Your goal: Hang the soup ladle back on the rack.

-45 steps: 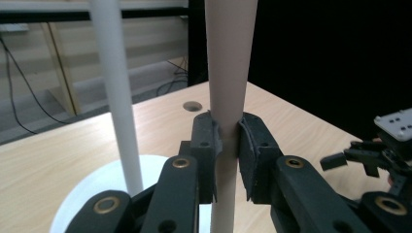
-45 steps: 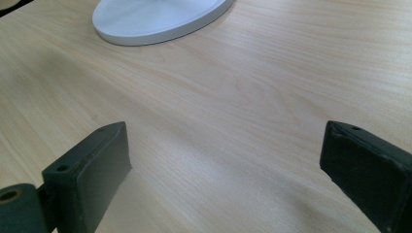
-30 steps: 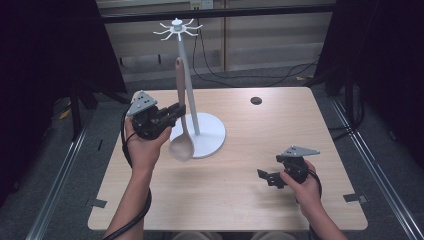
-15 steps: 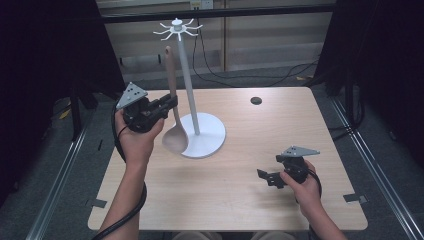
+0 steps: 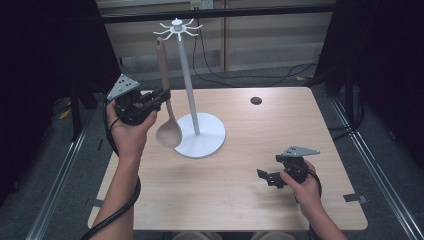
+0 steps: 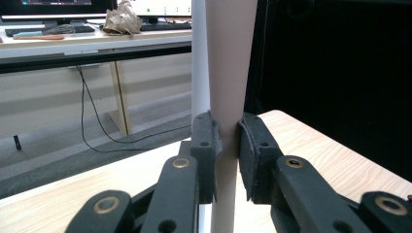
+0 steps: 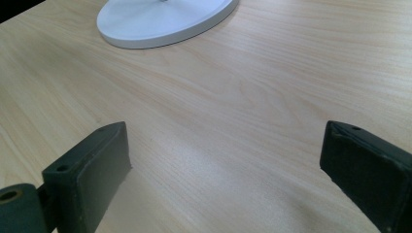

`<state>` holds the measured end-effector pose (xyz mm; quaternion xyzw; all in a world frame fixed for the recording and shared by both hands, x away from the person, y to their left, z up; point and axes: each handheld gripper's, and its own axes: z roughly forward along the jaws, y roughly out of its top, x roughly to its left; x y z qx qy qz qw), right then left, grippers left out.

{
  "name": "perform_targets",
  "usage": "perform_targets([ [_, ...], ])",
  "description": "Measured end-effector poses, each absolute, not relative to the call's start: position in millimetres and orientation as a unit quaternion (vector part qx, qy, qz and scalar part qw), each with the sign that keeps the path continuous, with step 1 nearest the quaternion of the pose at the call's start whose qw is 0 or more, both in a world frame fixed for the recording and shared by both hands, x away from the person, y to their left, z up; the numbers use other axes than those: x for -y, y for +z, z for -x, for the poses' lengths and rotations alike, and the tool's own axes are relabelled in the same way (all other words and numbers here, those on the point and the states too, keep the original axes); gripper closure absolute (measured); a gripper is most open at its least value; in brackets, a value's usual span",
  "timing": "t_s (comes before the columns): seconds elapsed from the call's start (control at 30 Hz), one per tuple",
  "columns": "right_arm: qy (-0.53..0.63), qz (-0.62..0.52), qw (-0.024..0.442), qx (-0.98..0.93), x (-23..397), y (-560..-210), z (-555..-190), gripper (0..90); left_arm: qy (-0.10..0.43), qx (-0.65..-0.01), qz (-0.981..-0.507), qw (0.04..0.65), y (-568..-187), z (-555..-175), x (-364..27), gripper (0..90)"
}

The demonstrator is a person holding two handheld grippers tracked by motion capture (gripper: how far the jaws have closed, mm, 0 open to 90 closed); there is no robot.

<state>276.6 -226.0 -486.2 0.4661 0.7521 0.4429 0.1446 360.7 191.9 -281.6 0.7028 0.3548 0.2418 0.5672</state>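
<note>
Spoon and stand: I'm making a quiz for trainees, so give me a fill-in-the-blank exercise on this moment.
1. The left claw is shut on the handle of a wooden ____.
2. The spoon is held upright with its bowl pointing ____.
3. The right claw, near the table, has its jaws ____.
4. The white stand has a round base and a ring of ____ on top.

Missing words: spoon; down; open; hooks
</note>
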Motion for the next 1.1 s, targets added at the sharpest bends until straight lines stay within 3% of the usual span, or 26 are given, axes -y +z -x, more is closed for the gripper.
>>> perform_targets([
  [1.1, 0.444, -0.464, 0.142, -0.754, 226, -487, -278, 3.6, 0.236, -0.361, -0.709, 0.559, -285, -382, -186, 77.9],
])
